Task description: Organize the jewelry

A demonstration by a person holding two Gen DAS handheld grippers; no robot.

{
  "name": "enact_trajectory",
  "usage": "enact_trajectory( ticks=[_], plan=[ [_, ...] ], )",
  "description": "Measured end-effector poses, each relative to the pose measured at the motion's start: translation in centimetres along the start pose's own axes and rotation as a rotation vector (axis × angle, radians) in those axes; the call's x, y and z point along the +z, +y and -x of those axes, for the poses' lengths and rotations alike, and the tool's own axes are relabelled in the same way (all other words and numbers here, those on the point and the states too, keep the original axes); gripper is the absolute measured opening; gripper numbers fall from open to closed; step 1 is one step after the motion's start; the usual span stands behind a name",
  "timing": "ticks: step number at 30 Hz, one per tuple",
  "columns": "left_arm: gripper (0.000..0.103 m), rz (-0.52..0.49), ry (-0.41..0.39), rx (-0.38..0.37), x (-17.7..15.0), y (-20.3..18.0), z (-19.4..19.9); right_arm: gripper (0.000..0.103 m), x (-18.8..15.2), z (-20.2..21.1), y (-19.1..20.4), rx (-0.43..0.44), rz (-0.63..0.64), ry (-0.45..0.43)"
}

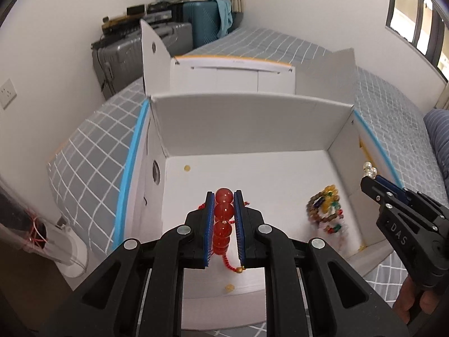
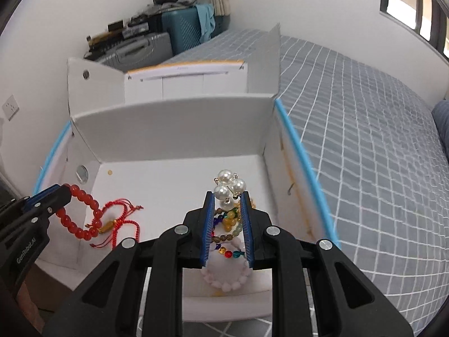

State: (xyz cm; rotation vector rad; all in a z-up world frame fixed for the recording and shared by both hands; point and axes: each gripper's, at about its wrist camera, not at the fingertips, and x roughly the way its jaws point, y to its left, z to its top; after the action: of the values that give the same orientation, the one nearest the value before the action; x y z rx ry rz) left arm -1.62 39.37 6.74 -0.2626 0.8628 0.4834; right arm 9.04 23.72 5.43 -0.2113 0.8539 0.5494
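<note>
My left gripper [image 1: 224, 196] is shut on a red bead bracelet [image 1: 223, 224] and holds it over the open white box [image 1: 238, 118]; its red cord dangles below. From the right wrist view the left gripper [image 2: 66, 192] holds the red bracelet [image 2: 84, 216] at the box's left. My right gripper [image 2: 228, 196] is shut on a pearl piece [image 2: 228, 185] above a pile of colourful bead bracelets [image 2: 228, 224] and a pale pink bracelet [image 2: 227, 279] on the box floor. The right gripper [image 1: 370, 181] and the pile [image 1: 327, 210] show in the left view.
The box sits on a bed with a grey checked cover [image 2: 364, 140]. Its flaps stand up at the back [image 1: 233, 75]. Suitcases [image 1: 168, 36] stand against the far wall. A clear tube on a white stand [image 1: 56, 247] is at the left. A blue pillow [image 1: 437, 140] lies at the right.
</note>
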Motion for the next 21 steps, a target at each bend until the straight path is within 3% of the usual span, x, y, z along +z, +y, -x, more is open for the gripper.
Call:
enact_trajectory(
  ticks=[12,13,15,16,17,18,20,21],
  plan=[
    [0.014,0.016,0.02,0.017,-0.4,0.5,-2.3,0.022,-0.4,-2.6,0.8,0.008,-0.007,0.038],
    [0.014,0.017,0.018,0.023,-0.4,0.5,-2.3,0.028,-0.5,-2.5,0.9,0.0,0.0,0.032],
    [0.017,0.029,-0.011,0.039,-0.6,0.7,-1.6,0.064,-0.8,-1.6,0.9,-0.034,0.01,-0.02],
    [0.022,0.035,-0.018,0.042,-0.6,0.8,-1.3,0.068,-1.0,-1.0,0.7,-0.041,0.008,-0.044],
    [0.035,0.042,-0.028,0.042,-0.7,0.9,-0.8,0.07,-1.1,-0.4,0.5,-0.04,0.005,-0.061],
    [0.055,0.054,-0.05,0.04,-0.8,1.0,0.0,0.073,-1.2,0.1,0.3,-0.029,0.0,-0.066],
    [0.07,0.07,-0.095,0.042,-1.2,1.2,1.4,0.08,-1.5,1.3,-0.3,0.002,-0.014,-0.08],
    [0.072,0.071,-0.111,0.046,-1.5,1.2,2.3,0.085,-1.7,2.1,-0.6,0.011,-0.016,-0.095]
  ],
)
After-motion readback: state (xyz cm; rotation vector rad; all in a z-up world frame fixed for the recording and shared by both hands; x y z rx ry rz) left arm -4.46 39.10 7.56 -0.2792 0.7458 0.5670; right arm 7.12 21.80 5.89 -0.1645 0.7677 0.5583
